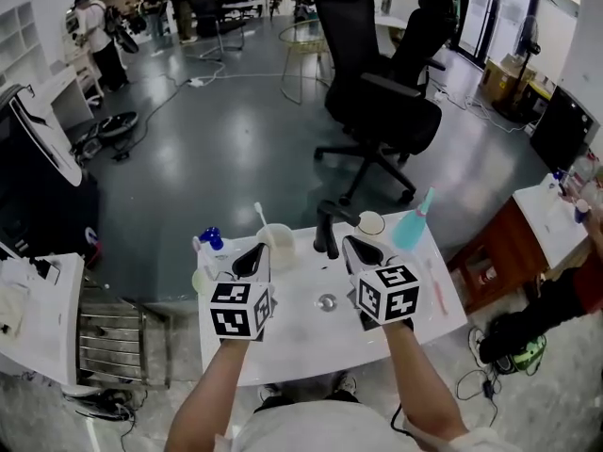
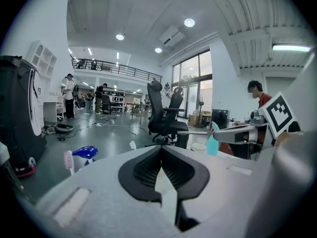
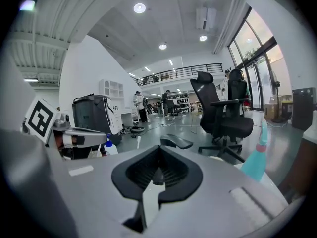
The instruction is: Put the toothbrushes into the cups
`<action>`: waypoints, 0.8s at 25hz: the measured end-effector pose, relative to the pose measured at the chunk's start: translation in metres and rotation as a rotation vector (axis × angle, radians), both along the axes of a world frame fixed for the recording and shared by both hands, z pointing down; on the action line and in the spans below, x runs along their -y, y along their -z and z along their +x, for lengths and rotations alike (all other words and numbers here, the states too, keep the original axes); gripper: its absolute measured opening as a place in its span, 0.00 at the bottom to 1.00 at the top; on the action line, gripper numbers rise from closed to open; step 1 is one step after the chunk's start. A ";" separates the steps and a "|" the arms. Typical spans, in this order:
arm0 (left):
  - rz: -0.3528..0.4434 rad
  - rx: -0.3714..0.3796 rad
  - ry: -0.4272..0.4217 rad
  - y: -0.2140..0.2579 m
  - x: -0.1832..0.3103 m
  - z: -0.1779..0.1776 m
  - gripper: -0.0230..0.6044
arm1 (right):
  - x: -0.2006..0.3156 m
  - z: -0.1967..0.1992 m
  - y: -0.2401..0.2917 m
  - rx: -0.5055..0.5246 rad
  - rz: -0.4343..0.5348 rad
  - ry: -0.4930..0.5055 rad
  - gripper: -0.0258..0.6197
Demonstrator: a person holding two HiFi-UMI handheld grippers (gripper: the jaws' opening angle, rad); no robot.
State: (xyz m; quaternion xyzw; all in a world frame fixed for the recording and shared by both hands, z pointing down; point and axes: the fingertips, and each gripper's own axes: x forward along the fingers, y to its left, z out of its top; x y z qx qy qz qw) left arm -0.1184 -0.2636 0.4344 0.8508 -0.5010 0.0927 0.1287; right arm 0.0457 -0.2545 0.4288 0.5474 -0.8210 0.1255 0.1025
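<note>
A cream cup [image 1: 279, 244] stands at the table's back left with a white toothbrush [image 1: 259, 215] upright in it. A second white cup [image 1: 371, 222] stands at the back right, beside the faucet. A pink toothbrush [image 1: 435, 285] lies flat near the right edge. Another pink brush head [image 2: 68, 160] shows at the left in the left gripper view. My left gripper [image 1: 254, 252] hovers just in front of the cream cup, shut and empty. My right gripper [image 1: 361, 250] hovers in front of the white cup, also shut with nothing in it. Both point at the table's far edge.
A black faucet [image 1: 327, 230] stands between the grippers, with a round drain [image 1: 327, 301] in the white table [image 1: 301, 347]. A teal bottle [image 1: 415, 222] is at the back right, and a blue-capped bottle [image 1: 211, 239] at the back left. Office chairs stand on the floor beyond.
</note>
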 end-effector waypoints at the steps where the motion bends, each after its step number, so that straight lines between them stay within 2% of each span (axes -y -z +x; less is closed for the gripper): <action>1: -0.002 -0.001 -0.003 -0.001 -0.001 0.006 0.04 | -0.001 0.006 0.000 -0.002 -0.001 -0.002 0.04; 12: -0.035 0.006 -0.044 -0.013 -0.009 0.065 0.04 | -0.014 0.072 -0.010 -0.009 -0.036 -0.046 0.04; 20: -0.056 0.012 -0.092 -0.025 -0.009 0.116 0.04 | -0.027 0.136 -0.032 -0.032 -0.083 -0.117 0.05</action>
